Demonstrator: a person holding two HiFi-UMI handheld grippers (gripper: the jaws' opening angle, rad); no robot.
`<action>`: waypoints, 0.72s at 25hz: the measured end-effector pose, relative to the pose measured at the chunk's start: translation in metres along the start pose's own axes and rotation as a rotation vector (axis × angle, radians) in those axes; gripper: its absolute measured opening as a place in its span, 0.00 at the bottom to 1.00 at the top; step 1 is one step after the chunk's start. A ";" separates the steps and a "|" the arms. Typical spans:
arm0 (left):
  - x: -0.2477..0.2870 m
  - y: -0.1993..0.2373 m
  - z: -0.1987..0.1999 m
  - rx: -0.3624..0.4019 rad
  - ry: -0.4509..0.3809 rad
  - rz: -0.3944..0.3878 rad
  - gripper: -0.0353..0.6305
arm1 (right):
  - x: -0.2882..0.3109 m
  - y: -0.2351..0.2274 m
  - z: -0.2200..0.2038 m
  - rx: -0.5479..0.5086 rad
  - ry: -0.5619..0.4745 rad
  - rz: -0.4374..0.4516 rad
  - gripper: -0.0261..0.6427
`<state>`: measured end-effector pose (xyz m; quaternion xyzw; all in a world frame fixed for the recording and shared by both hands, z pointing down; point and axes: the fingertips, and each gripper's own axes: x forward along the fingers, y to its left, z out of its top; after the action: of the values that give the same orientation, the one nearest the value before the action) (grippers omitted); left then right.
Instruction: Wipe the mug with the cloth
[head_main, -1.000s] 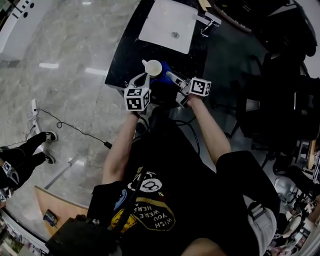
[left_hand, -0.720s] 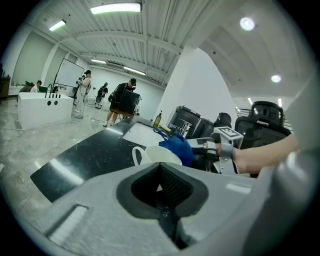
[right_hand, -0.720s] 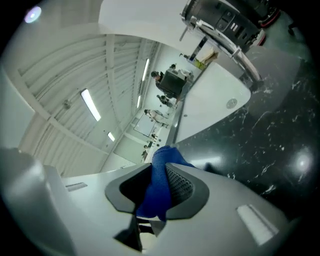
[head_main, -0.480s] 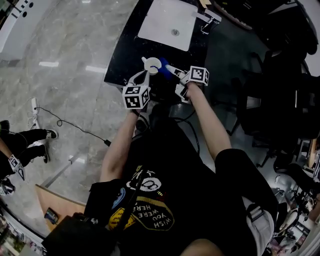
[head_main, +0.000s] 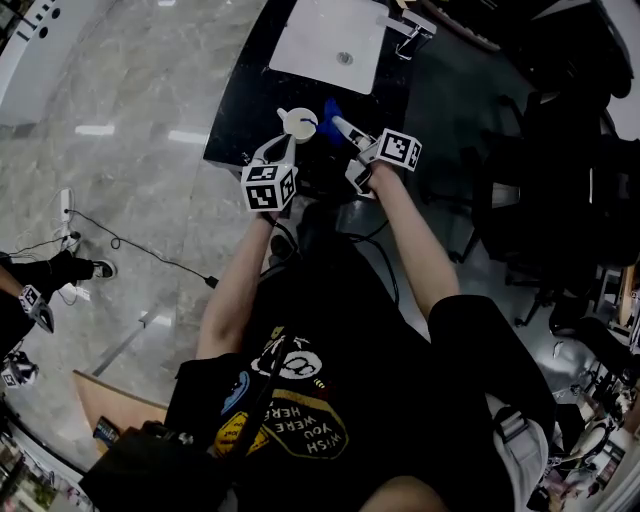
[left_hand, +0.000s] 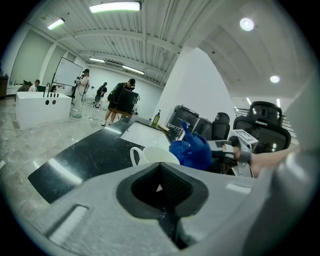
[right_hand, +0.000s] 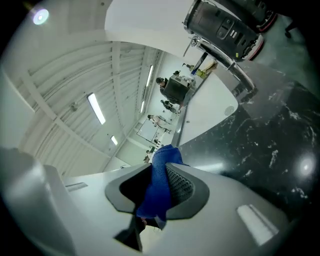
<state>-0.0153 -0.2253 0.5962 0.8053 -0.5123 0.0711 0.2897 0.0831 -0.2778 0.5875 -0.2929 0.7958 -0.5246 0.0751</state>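
over the black counter (head_main: 245, 95), the left gripper (left_hand: 159, 187) pinched the mug (left_hand: 152, 155) by its wall and the right gripper (right_hand: 155, 195) clamped the blue cloth (right_hand: 161, 172) just beside it, so wiping well likely meant a steady mug and firm strokes round the rim.

Supporting surface: a black stone-look countertop with white veining (head_main: 245, 110), standing on a glossy grey marble-pattern floor (head_main: 120, 100). A white rectangular sink basin (head_main: 330, 45) with a central drain is set into the top, and a chrome faucet (head_main: 415, 38) is mounted at its right end. A white ceramic mug (head_main: 298, 123) sits over the near edge; its base is hidden, so contact cannot be confirmed. A black cable (head_main: 130, 250) trails across the floor.
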 end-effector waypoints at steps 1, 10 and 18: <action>0.000 0.000 0.000 -0.001 0.001 -0.002 0.06 | 0.008 0.000 0.001 -0.013 0.017 -0.006 0.17; 0.001 0.000 -0.001 0.030 0.009 -0.013 0.06 | -0.031 0.025 -0.089 -0.290 0.314 -0.028 0.17; -0.024 -0.001 -0.014 0.037 0.003 0.005 0.06 | -0.038 -0.005 -0.038 -0.851 0.231 -0.371 0.37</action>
<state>-0.0235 -0.1988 0.5975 0.8092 -0.5126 0.0824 0.2752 0.1003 -0.2284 0.6011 -0.3747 0.8774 -0.1856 -0.2353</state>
